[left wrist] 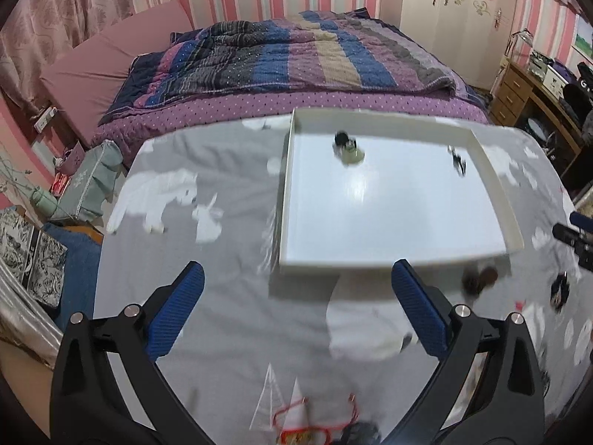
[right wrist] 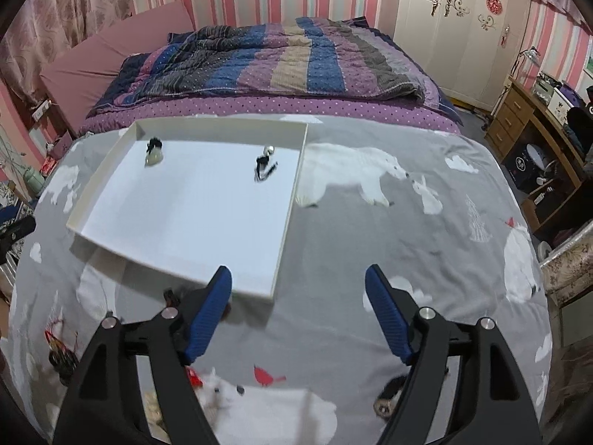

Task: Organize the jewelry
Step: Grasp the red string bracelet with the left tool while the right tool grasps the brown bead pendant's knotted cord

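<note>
A white tray [left wrist: 437, 256] lies on the grey bear-print blanket [left wrist: 222, 296]; it also shows in the right wrist view [right wrist: 281, 244]. In it lie a pale green pendant with a black tassel [left wrist: 348, 148] [right wrist: 153, 154] and a black-and-silver piece [left wrist: 457, 159] [right wrist: 264, 167]. My left gripper [left wrist: 296, 278] is open and empty, just short of the tray's near edge. My right gripper [right wrist: 298, 278] is open and empty at the tray's near right corner. Loose pieces lie on the blanket: a brown one [left wrist: 478, 280], a black one [left wrist: 559, 289], a red-corded one [left wrist: 315, 426] [right wrist: 61, 348].
Beyond the blanket lies a striped purple and blue quilt [left wrist: 281, 59] on a bed. A wooden desk with drawers [left wrist: 519, 92] stands at the right. Bags and boxes [left wrist: 89, 181] sit on the floor at the left. The other gripper's tip [left wrist: 574, 237] shows at the right edge.
</note>
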Tool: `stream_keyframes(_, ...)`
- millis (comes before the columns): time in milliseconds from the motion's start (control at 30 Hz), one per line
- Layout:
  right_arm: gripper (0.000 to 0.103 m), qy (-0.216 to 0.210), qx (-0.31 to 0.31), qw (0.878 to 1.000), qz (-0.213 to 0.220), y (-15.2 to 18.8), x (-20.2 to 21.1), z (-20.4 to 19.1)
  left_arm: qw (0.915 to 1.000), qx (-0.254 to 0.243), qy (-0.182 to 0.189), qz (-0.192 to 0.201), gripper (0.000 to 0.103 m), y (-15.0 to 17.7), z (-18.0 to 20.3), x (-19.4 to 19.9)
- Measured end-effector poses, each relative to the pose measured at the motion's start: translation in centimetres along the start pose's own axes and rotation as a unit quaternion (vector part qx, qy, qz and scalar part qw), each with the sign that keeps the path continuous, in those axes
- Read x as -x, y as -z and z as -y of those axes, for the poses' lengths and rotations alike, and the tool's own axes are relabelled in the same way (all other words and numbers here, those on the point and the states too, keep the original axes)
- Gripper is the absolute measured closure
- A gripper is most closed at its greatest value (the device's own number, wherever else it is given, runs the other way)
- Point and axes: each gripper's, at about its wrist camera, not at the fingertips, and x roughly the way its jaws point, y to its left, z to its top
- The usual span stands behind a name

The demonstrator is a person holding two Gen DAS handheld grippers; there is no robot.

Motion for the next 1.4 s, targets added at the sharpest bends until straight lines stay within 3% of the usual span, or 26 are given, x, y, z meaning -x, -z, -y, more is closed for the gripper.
stream_keyframes(467, 0.028, -0.038, 0.023, 0.999, -0.025, 5.3, -0.5, -3.8, 0.9999, -0.003, -0.002, -0.012, 0.003, 8.4, -1.4, 2.4)
stream_keyframes(967, 0.028, -0.051, 0.028, 0.997, -0.047, 6.5, -3.2, -6.9, 0.998, 0.015, 0.008, -0.061, 0.005, 13.6, -3.7, -1.4)
stream_keyframes(1100, 0.028, -0.054, 0.037, 0.996, -0.054, 6.2, -3.9, -8.0, 0.9961, 0.016, 0.031, -0.081, 0.014, 14.2, -3.8, -2.4)
stream_keyframes(1400, 0.028, -0.058, 0.056, 0.995, -0.054, 5.1, -5.3, -10.0, 0.9941, 0.003, 0.046, -0.098, 0.035, 14.6, -2.9, -3.1)
